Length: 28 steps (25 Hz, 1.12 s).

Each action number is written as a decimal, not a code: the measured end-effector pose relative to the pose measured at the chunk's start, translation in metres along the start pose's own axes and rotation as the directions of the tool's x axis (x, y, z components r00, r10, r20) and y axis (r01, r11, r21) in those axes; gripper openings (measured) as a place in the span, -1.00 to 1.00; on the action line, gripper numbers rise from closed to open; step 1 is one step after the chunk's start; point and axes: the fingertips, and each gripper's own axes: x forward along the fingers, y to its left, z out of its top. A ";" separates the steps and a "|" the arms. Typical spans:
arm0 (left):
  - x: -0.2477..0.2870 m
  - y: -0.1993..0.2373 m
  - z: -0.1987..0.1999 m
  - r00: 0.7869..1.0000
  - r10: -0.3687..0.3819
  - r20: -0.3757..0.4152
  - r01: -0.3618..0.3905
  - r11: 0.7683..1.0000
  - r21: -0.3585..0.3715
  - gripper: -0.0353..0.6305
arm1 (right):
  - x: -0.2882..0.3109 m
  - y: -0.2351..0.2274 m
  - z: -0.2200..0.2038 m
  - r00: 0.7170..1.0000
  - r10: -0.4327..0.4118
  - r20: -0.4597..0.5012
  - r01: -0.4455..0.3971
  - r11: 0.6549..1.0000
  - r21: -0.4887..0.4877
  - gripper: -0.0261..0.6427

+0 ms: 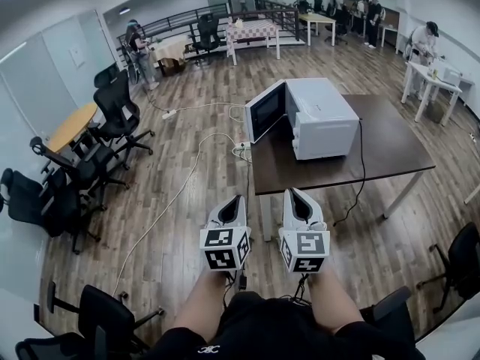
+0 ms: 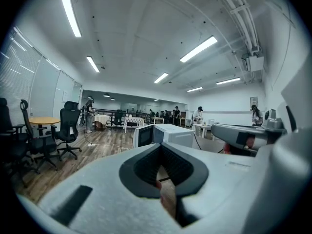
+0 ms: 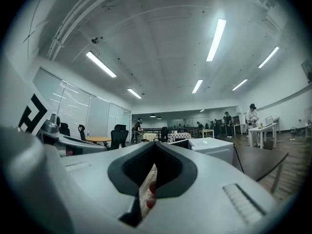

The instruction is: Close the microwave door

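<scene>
A white microwave [image 1: 324,117] stands on a dark brown table [image 1: 390,152], and its door [image 1: 265,109] hangs open toward the left. Both grippers are held side by side short of the table's near edge, pointing at the microwave and well apart from it. The left gripper [image 1: 238,199] is shut with nothing in it, over the floor. The right gripper [image 1: 293,193] is also shut and empty, at the table's near corner. In the left gripper view the microwave [image 2: 168,134] lies ahead past the closed jaws. The right gripper view shows the microwave [image 3: 210,148] ahead to the right.
Black office chairs [image 1: 112,118] and a round wooden table [image 1: 71,126] stand at the left. A white cable [image 1: 176,193] and a power strip [image 1: 241,148] lie on the wooden floor. A black cord [image 1: 360,178] hangs off the table's front. People work at tables in the far background.
</scene>
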 end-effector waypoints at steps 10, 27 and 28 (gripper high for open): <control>0.022 0.001 -0.002 1.000 0.014 -0.002 -0.014 1.000 -0.017 -0.87 | 0.016 -0.020 -0.007 1.000 0.022 -0.015 -0.021 0.999 0.042 -0.89; 0.119 0.069 0.004 1.000 0.005 -0.008 -0.006 0.998 -0.055 -0.87 | 0.129 -0.028 -0.022 0.999 0.011 -0.046 -0.011 1.000 0.004 -0.89; 0.127 0.074 0.007 1.000 0.004 -0.003 -0.004 0.998 -0.061 -0.87 | 0.137 -0.030 -0.023 0.999 0.007 -0.048 -0.007 1.000 0.004 -0.89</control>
